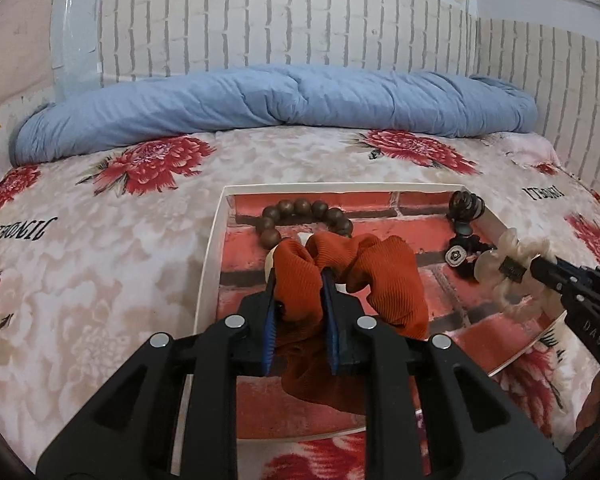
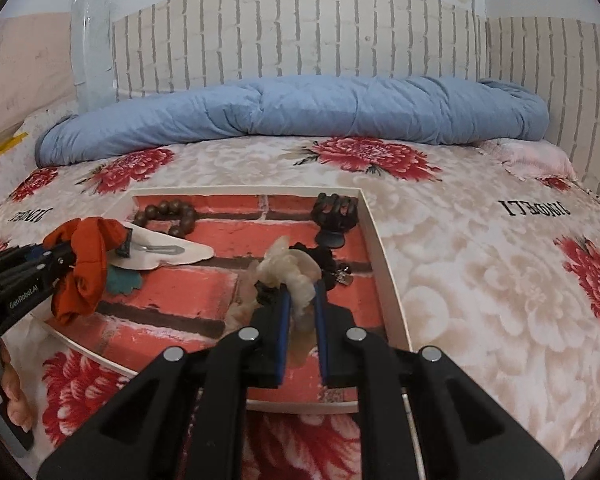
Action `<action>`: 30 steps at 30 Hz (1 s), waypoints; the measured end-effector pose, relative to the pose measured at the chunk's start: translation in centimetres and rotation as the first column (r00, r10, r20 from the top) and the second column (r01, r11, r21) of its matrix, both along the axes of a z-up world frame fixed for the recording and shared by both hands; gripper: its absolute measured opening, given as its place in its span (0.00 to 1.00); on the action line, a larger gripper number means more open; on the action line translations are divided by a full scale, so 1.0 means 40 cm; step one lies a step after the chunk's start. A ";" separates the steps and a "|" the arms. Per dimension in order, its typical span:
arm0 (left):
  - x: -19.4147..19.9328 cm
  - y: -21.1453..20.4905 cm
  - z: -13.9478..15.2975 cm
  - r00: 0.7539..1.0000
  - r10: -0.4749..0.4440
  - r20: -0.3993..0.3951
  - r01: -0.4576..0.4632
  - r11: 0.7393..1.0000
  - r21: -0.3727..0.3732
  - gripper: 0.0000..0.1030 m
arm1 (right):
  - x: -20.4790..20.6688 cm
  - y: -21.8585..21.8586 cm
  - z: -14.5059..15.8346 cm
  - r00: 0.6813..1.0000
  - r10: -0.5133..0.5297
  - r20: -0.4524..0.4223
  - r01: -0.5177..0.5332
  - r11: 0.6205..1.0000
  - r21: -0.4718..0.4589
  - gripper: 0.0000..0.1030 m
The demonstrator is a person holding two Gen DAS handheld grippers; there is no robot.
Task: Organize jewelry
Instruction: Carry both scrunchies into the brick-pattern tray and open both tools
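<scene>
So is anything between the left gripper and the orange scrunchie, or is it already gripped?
Nothing stands between them. The left gripper is shut on the orange scrunchie, held above the brick-patterned tray. The right gripper is likewise shut on the white flower clip.

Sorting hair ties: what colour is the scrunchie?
Burnt orange scrunchie; clearest in the left wrist view.

Soft, even indoor light (heavy fisheye bending, dark corners).
</scene>
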State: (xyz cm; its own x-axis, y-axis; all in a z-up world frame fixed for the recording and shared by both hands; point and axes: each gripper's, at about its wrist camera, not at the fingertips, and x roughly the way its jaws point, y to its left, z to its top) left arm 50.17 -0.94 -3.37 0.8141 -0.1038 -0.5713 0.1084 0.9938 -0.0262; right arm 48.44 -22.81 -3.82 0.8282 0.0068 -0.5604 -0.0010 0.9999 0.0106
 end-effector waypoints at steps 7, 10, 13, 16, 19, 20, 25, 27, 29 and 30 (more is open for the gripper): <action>0.009 -0.002 -0.027 1.000 0.016 -0.023 -0.016 0.999 0.029 0.19 | 0.004 -0.008 -0.010 1.000 -0.025 0.000 0.025 0.999 -0.027 0.12; 0.011 0.003 -0.030 0.999 0.025 -0.025 -0.024 0.999 0.026 0.20 | 0.012 -0.007 -0.019 1.000 -0.031 -0.004 0.030 0.999 -0.039 0.12; 0.015 0.006 -0.038 0.999 0.035 -0.032 -0.034 0.999 0.030 0.21 | 0.026 -0.010 -0.024 0.999 -0.036 0.003 0.036 0.998 -0.054 0.12; 0.021 0.006 -0.044 0.998 0.049 -0.040 -0.048 0.998 0.040 0.23 | 0.040 -0.024 -0.033 0.999 -0.051 -0.006 0.050 0.998 -0.043 0.12; 0.025 0.010 -0.050 0.997 0.056 -0.050 -0.054 0.998 0.037 0.24 | 0.049 -0.035 -0.041 0.998 -0.059 -0.023 0.059 0.998 -0.026 0.12; 0.026 0.011 -0.052 0.997 0.057 -0.054 -0.055 0.998 0.036 0.25 | 0.052 -0.035 -0.045 0.998 -0.061 -0.031 0.060 0.998 -0.029 0.12; 0.036 0.009 -0.065 0.995 0.064 -0.073 -0.061 0.997 0.045 0.26 | 0.072 -0.025 -0.062 0.996 -0.061 -0.063 0.058 0.997 -0.053 0.12; 0.037 0.008 -0.067 0.995 0.063 -0.078 -0.060 0.997 0.050 0.29 | 0.079 -0.023 -0.067 0.995 -0.061 -0.073 0.057 0.997 -0.056 0.12; 0.042 0.007 -0.071 0.994 0.065 -0.088 -0.061 0.997 0.053 0.36 | 0.084 -0.025 -0.070 0.995 -0.065 -0.081 0.060 0.997 -0.056 0.12; 0.045 0.007 -0.074 0.994 0.065 -0.093 -0.061 0.997 0.052 0.36 | 0.084 -0.025 -0.071 0.994 -0.066 -0.083 0.061 0.997 -0.056 0.12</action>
State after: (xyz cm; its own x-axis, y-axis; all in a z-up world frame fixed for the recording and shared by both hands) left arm 51.97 -0.65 -6.31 0.7602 -0.0241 -0.6493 0.0450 0.9989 0.0157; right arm 51.82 -23.81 -6.67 0.7758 -0.0763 -0.6263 0.0613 0.9971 -0.0456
